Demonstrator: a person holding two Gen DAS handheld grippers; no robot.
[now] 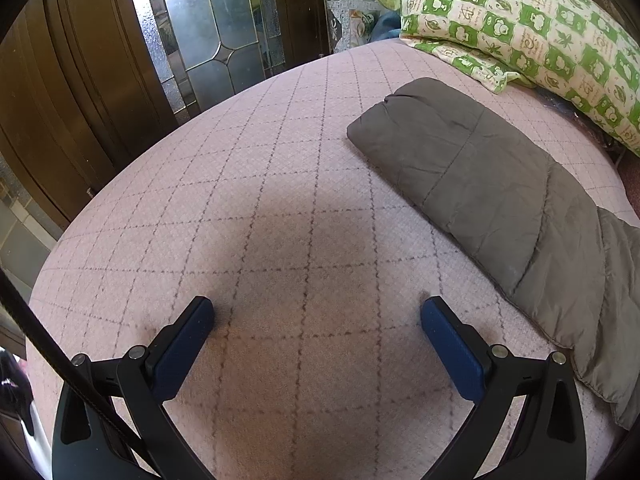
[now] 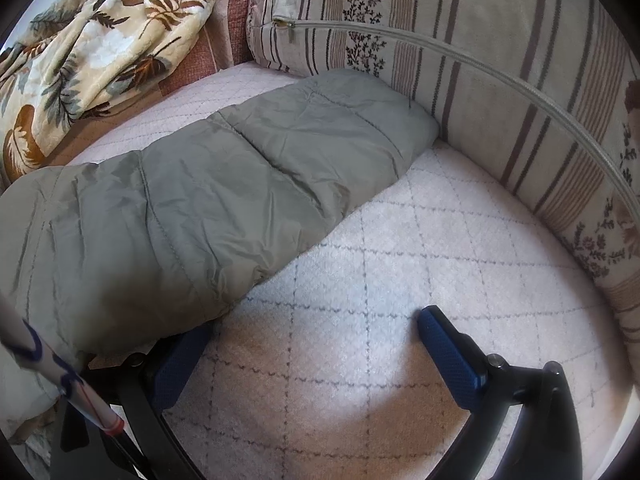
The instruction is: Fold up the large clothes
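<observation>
My left gripper [image 1: 317, 314] sits low in the left wrist frame with its blue-padded fingers [image 1: 448, 344] spread wide and nothing between them, only the pink quilted bed cover [image 1: 280, 200] below, marked with a diamond grid. A dark shadow falls on the cover just ahead of the fingertips. To the right, running from the middle of the frame down to the lower right edge, lies the grey padded coat [image 1: 500, 200], folded into a long, narrow bundle and well apart from this gripper. Past it, in the upper right, a green-and-cream checked pillow [image 1: 520, 28] rests at the head of the bed. In the upper left stands a dark wooden door [image 1: 80, 80] with a leaded glass panel [image 1: 212, 28].

My right gripper [image 2: 316, 322] is likewise spread open and holds nothing. Its right finger is clear over the cover [image 2: 380, 320]; its left finger [image 2: 176, 368] is partly hidden beneath the near edge of the coat [image 2: 200, 200], which stretches from the lower left toward the upper middle. I cannot tell whether that finger touches the fabric. A striped, flower-patterned cushion [image 2: 500, 60] with a zip curves along the upper right, the coat's far end just beside it. A leaf-printed blanket [image 2: 100, 40] lies bunched in the upper left.
</observation>
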